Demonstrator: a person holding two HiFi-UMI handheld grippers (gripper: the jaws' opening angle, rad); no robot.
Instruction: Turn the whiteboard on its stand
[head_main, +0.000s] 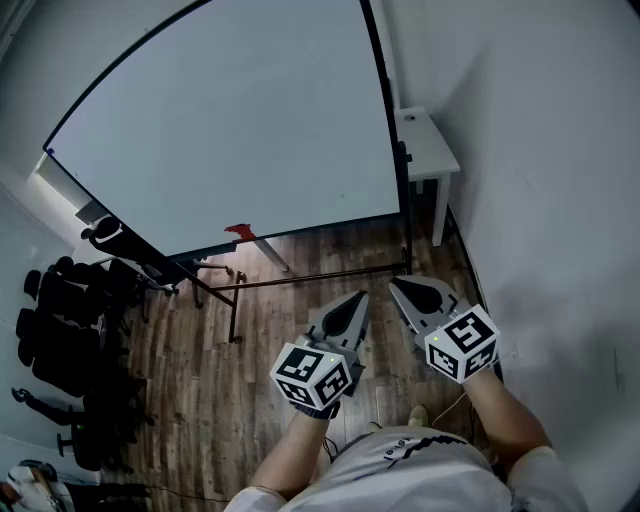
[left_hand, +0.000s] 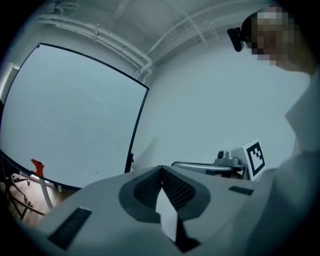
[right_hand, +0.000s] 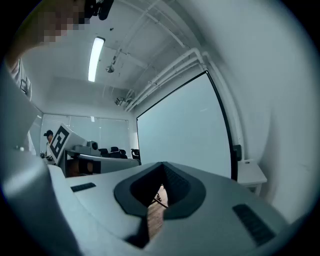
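L gripper (head_main: 360, 298) & R gripper (head_main: 396, 285) jaws closed, empty; whiteboard (head_main: 230, 130) top cut off by frame.

Whiteboard (head_main: 230, 120) stands on its stand (head_main: 300, 279) on the floor (head_main: 200, 400), filling the upper middle of the head view. Its right edge lies near the wall (head_main: 540, 150). A small table (head_main: 425, 150) sits in the corner, between the board's right edge and that wall, just beside the stand's right upright. A small item (head_main: 238, 232) sits at the board's lower edge, left of centre. A group of chairs (head_main: 60, 300) stands to the left, beyond the board's left end. Left claw (head_main: 358, 300) and right claw (head_main: 398, 286) are side by side in front of the board, above the floor, near the stand's right end, apart from it.
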